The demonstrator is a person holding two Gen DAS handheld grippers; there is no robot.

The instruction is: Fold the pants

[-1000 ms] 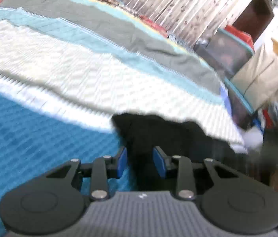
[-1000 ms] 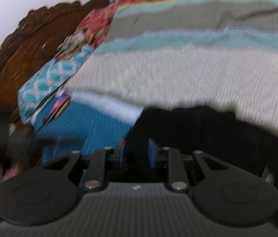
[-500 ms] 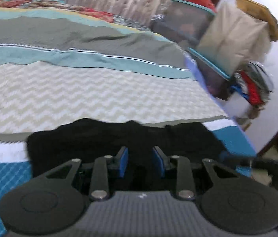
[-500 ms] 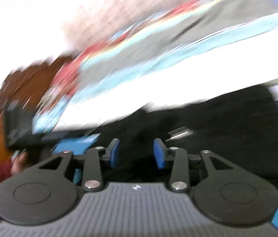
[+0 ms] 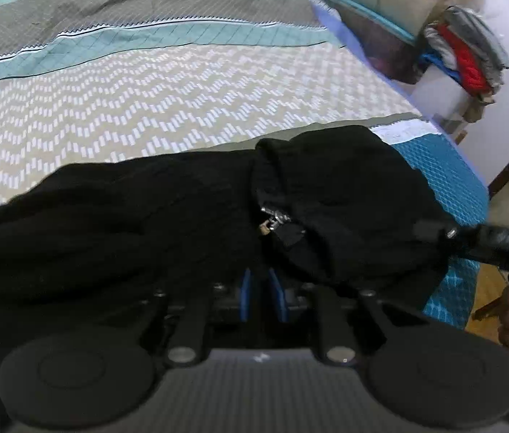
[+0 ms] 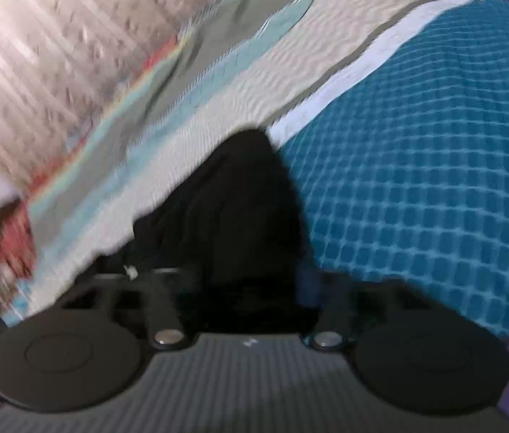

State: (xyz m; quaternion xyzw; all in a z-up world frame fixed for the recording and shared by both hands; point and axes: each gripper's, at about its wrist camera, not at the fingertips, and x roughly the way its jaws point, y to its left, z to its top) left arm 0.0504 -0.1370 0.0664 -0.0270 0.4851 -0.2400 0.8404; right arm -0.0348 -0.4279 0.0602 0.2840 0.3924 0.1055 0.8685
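Just one black pants [image 5: 189, 216], two hand-held grippers [image 5: 262, 290].

Showing no readable text, label or number anywhere; possibly a small pale mark on each gripper's housing, too blurred to read.

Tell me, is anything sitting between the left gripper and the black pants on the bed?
Nothing visible is. The black pants lie bunched on the bedspread right at the left gripper, whose closing blue pads have dark cloth at their tips. Only the pants' own metal clasp shows beyond the tips.
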